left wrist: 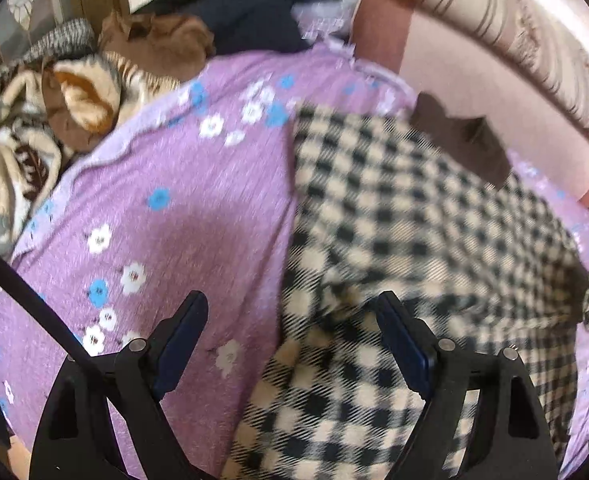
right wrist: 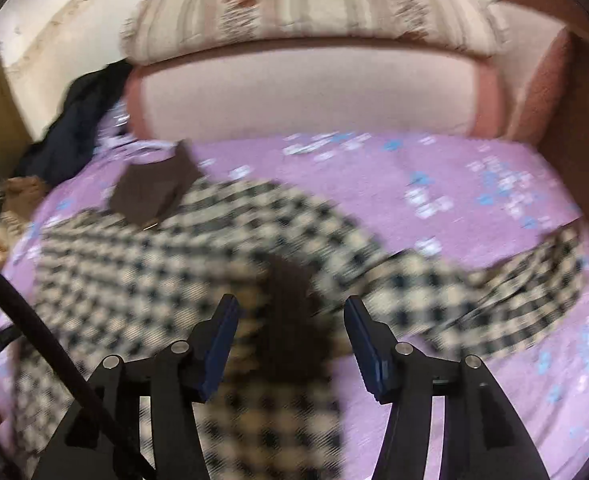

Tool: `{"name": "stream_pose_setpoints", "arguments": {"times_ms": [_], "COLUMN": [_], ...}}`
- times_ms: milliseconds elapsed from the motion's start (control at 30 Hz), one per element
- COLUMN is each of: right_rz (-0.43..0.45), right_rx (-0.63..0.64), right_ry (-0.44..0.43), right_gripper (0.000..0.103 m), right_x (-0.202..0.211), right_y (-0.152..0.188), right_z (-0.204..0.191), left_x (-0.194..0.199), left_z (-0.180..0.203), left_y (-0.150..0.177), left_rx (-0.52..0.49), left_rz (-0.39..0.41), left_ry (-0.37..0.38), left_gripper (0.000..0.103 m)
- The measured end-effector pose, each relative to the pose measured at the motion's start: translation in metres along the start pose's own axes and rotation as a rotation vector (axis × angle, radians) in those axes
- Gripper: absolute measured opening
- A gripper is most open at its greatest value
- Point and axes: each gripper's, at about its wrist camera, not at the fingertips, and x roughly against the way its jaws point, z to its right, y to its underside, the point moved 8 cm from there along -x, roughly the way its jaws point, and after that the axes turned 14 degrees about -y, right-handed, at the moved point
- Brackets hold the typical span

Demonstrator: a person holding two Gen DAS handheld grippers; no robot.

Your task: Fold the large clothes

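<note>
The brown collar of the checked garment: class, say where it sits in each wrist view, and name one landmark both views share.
Left wrist view: the brown collar lies upper right, at the far end of the checked garment, near the pink sofa back.
Right wrist view: the brown collar lies left of centre, at the garment's far left end.
Shared landmark: the dark clothes pile at the sofa back's end.
</note>
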Motion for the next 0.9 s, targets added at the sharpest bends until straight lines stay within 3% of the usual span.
{"name": "stream_pose_setpoints", "arguments": {"times_ms": [67,167,367,467,667,800,900], "right_rz": [-0.046,-0.088,-0.173,-0.161,-0.108,-0.199,-0.189], "right_rx": [0.017,0.081,0.029,0.020,0.008,0.025,0.007], "right_ry": [-0.045,-0.006,0.050,0.051,0.014,0.058,0.059], "right_gripper": [0.059,0.055,0.051,0.050,0.051,0.052,0.052], "right_x": [-0.009,-0.024,-0.063,-0.059,-0.034,-0.055,-0.049], "right_y": [0.011,0.023,0.041,0.039,0.029,0.049,0.052], "right_z": [-0.015,-0.023,0.010,0.011,-0.002,0.002,0.000], "left_x": [0.002,-0.005,-0.042,-0.046,-0.043,-0.036,-0.025], "left_z": [0.011,0.030,0.046,0.043,0.044,0.045,0.045], "left_y": [-0.002,0.000,0.013,0.012,0.012,0.012,0.011], "left_rx": [-0.015,-0.045,-0.142,-0.104,-0.126,-0.132,-0.130], "left_rz": [0.016,0.009,-0.072,-0.082,-0.069,-0.051,-0.032], "left_ry": [0.010,0.008,-0.085,-0.065,-0.084,-0.092,-0.078], "left_gripper": [0.085,0.085,0.085,0.088,0.088,0.088,0.088]}}
